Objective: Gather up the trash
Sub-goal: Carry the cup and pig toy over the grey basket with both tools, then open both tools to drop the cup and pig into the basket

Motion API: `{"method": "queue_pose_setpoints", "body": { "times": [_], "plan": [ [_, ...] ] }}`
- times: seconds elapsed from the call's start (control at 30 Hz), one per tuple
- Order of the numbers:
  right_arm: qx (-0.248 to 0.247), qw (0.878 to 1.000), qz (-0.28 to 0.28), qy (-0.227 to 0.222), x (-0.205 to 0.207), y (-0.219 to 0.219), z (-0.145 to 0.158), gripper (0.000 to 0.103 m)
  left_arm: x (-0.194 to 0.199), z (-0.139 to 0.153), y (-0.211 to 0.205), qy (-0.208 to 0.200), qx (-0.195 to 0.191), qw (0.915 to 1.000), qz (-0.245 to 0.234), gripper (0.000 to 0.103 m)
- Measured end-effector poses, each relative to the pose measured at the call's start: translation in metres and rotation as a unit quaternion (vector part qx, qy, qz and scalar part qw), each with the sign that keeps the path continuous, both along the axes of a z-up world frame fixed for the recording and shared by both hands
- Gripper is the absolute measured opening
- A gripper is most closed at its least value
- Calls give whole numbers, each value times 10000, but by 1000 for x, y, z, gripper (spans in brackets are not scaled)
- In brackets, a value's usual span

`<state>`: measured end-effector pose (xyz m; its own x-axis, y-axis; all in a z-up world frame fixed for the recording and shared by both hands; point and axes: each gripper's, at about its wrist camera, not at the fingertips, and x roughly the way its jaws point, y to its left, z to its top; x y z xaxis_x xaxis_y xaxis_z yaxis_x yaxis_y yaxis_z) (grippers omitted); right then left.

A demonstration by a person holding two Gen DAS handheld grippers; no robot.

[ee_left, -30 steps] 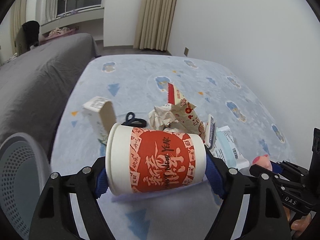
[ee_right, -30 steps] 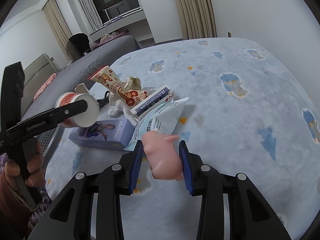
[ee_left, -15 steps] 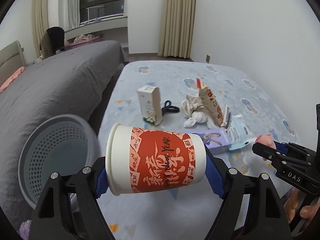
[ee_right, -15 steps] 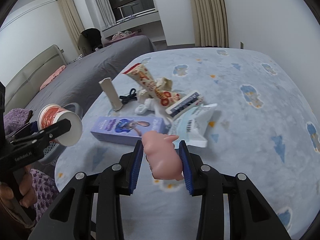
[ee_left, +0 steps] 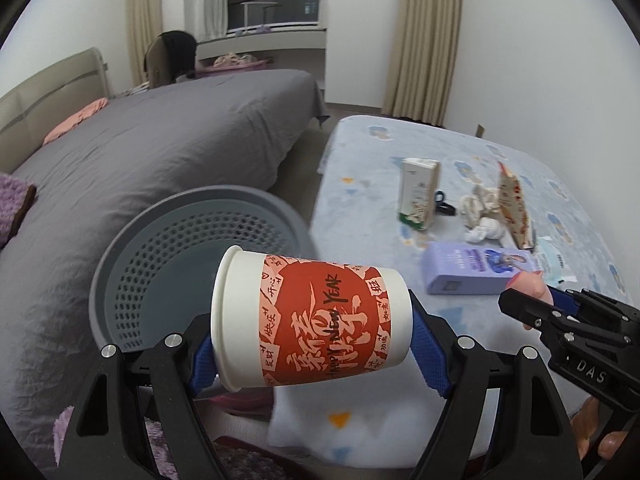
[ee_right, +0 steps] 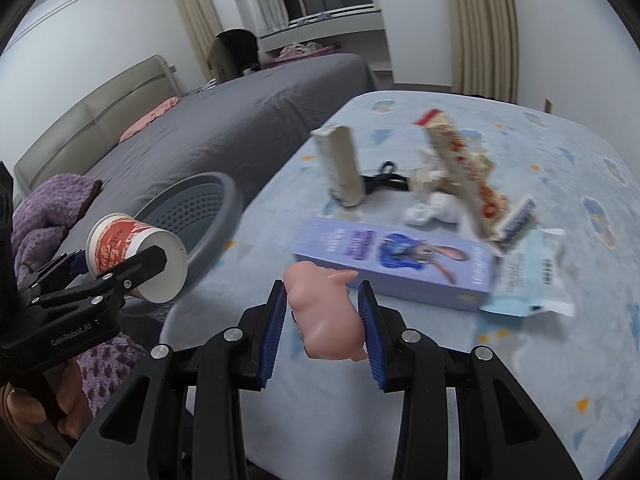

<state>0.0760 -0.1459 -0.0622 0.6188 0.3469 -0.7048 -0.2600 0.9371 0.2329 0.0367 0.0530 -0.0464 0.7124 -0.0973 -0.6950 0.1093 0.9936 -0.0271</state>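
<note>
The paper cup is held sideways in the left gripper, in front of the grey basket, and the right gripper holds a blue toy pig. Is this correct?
One detail is wrong: the toy pig in the right gripper is pink, not blue, as the right wrist view shows. The rest stands: the paper cup lies sideways in the left gripper, in front of the grey basket.

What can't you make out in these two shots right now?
- Basket floor: left wrist view, paper cup covers part of it.
- Purple box lettering: right wrist view, motion blur.
- Pink toy: left wrist view, right gripper hides most of it.
</note>
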Motion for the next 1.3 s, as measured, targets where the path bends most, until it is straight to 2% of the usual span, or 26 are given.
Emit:
{"method": "queue_pose_setpoints", "body": {
  "times": [0.33, 0.6, 0.9, 1.1, 1.13, 1.23, 1.3],
  "plan": [
    [-26, 9974, 713, -43, 28, 79, 1, 36, 20, -10, 67, 45, 100, 9973, 732, 77],
    [-35, 9942, 1073, -63, 61, 128, 1, 36, 48, -12, 106, 5, 415, 9927, 1133, 77],
    [-77, 9908, 1350, 17, 88, 173, -8, 36, 68, -33, 136, 290, 334, 9884, 1450, 77],
    [-115, 9898, 1419, 89, 95, 185, -16, 36, 73, -42, 146, 400, 301, 9869, 1531, 78],
    [-101, 9897, 1428, 96, 96, 185, -17, 38, 73, -43, 147, 414, 286, 9867, 1546, 78],
    [-97, 9904, 1376, 24, 96, 182, -16, 58, 73, -44, 148, 432, 332, 9855, 1605, 86],
    [-122, 9908, 1348, -10, 95, 180, -15, 58, 73, -44, 148, 434, 348, 9850, 1631, 87]
  ]
}}
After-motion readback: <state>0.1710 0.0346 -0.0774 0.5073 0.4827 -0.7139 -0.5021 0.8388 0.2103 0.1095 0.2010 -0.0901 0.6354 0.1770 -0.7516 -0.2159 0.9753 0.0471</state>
